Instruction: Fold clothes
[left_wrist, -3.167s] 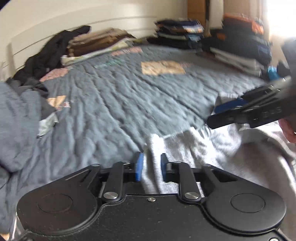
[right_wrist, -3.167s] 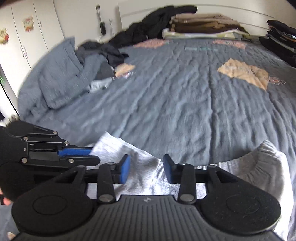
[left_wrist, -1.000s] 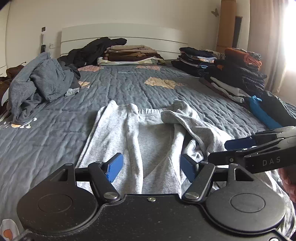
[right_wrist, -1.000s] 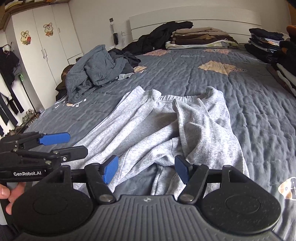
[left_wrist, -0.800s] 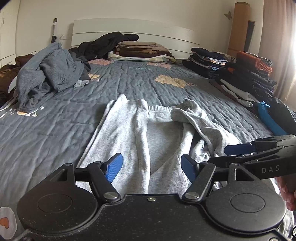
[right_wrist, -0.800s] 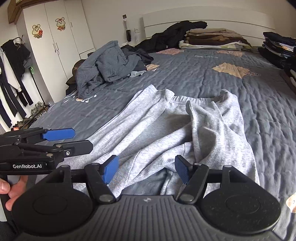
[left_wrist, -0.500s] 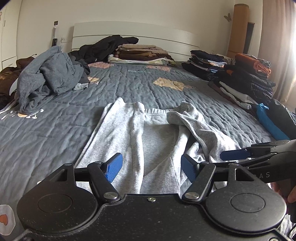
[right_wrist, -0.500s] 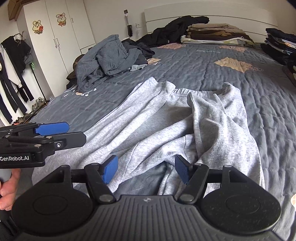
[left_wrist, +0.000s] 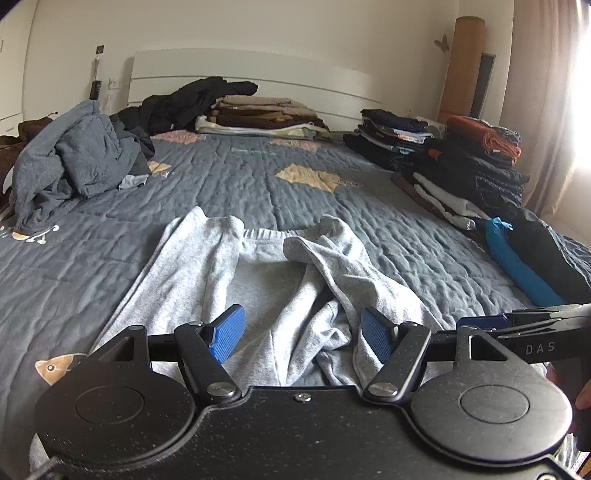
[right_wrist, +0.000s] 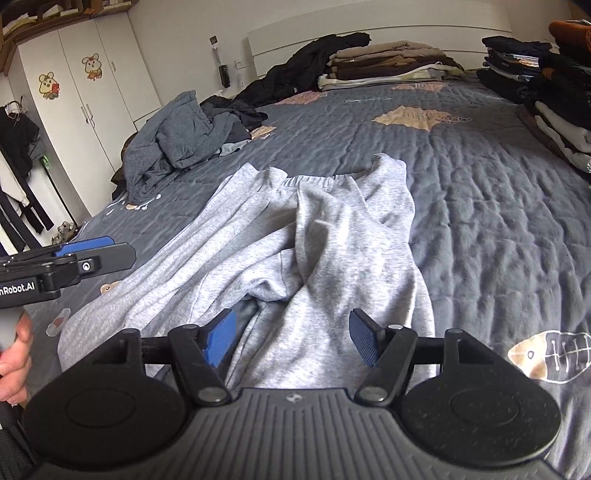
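- Far left in the right wrist view: white wardrobe (right_wrist: 77, 92) with two cartoon mouse stickers on the doors, dark clothes hanging next to it.
- Left side of the bed: a crumpled blue-grey garment (left_wrist: 70, 162), soft and lumpy, dumped in a heap, with darker stuff bunched behind it.
- The bed itself has a dark grey quilted bedspread (left_wrist: 221, 192), puffy stitched lines all over, tan patch shapes and little fish prints on it.
- Left gripper (left_wrist: 301, 334) hovers just over the near end of the pants, blue ribbed fingers (left_wrist: 226, 334) spread apart, nothing pinched between them. A hand (right_wrist: 14, 358) holds its handle.
- Middle of the bed: the grey sweatpants (left_wrist: 258, 280), light heathered fleece, kinda fuzzy. Elastic waistband is at the far end, legs run toward the cameras. The left leg lies mostly flat with long creases; the right leg is twisted and folded over itself, and the fabric bunches into a rumpled knot near the crotch.
- Right gripper (right_wrist: 290, 341) sits over the right leg, its fingers (right_wrist: 364, 341) also released and wide, cloth under them but not grabbed.
- Against the white headboard (left_wrist: 258, 74): a black jacket (left_wrist: 192, 99) slumped beside a neat stack of brown and beige folded clothes (left_wrist: 262, 114).
- Right edge of the bed: tall piles of dark folded clothes (left_wrist: 461, 162), an orange knit on top, and a bright blue piece (left_wrist: 517, 266) near the front.
- Far right: cardboard-coloured tube (left_wrist: 461, 66) in the corner and a curtain (left_wrist: 546, 92) with bright light.
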